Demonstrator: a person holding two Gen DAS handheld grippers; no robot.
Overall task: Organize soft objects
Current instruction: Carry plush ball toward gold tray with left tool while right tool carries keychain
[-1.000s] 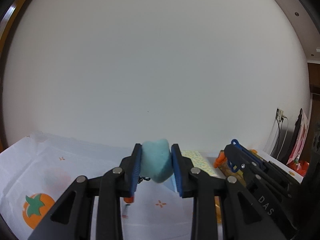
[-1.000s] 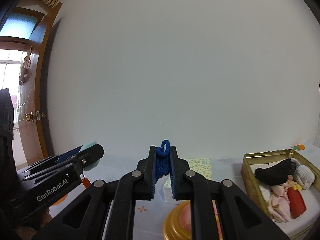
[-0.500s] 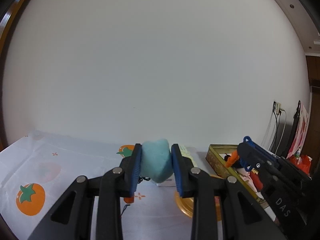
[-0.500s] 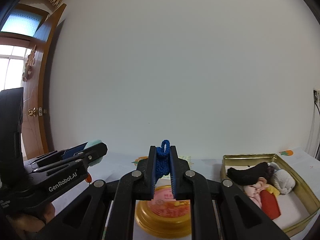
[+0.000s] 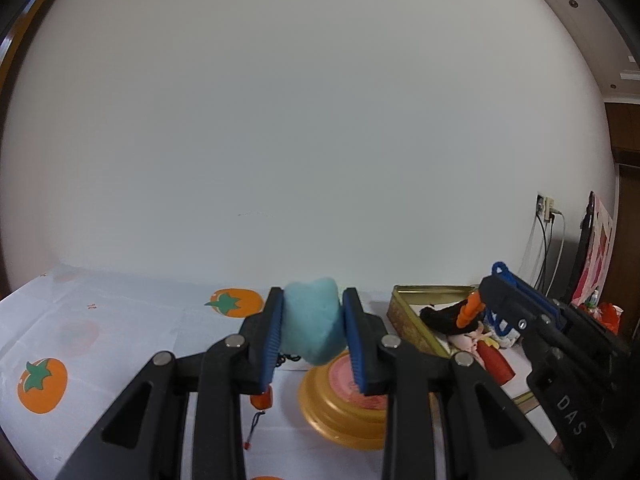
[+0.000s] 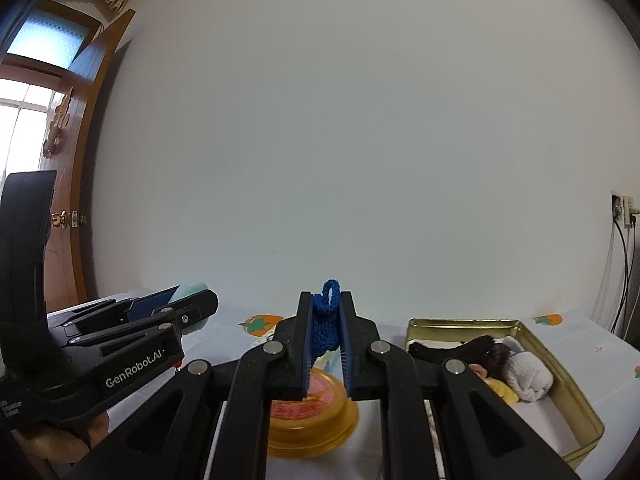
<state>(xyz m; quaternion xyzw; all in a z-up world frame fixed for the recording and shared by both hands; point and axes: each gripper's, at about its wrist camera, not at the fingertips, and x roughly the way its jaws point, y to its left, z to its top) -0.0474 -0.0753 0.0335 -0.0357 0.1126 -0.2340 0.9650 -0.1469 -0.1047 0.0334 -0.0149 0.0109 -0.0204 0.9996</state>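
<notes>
My left gripper (image 5: 311, 322) is shut on a light blue plush piece (image 5: 310, 326), held above the tablecloth; a dark cord and an orange bead (image 5: 261, 400) dangle under it. My right gripper (image 6: 325, 332) is shut on a dark blue knitted piece (image 6: 324, 326) with a loop on top. A gold rectangular tin (image 6: 576, 384) to the right holds several soft toys: a black one (image 6: 452, 350), a white one (image 6: 528, 376), a yellow one. In the left wrist view the tin (image 5: 408, 312) lies right of my left gripper, and the right gripper (image 5: 500, 280) reaches over it.
A round gold lid (image 6: 312, 424) with a red label lies on the white tablecloth with orange tomato prints (image 5: 42, 384), just under both grippers. A white wall stands close behind. A wall socket with cables (image 6: 622, 216) is far right; a wooden door (image 6: 80, 208) is far left.
Both grippers have shifted rightward across the table with their loads still held. The gold tin and round lid now sit nearer the middle of both views.
</notes>
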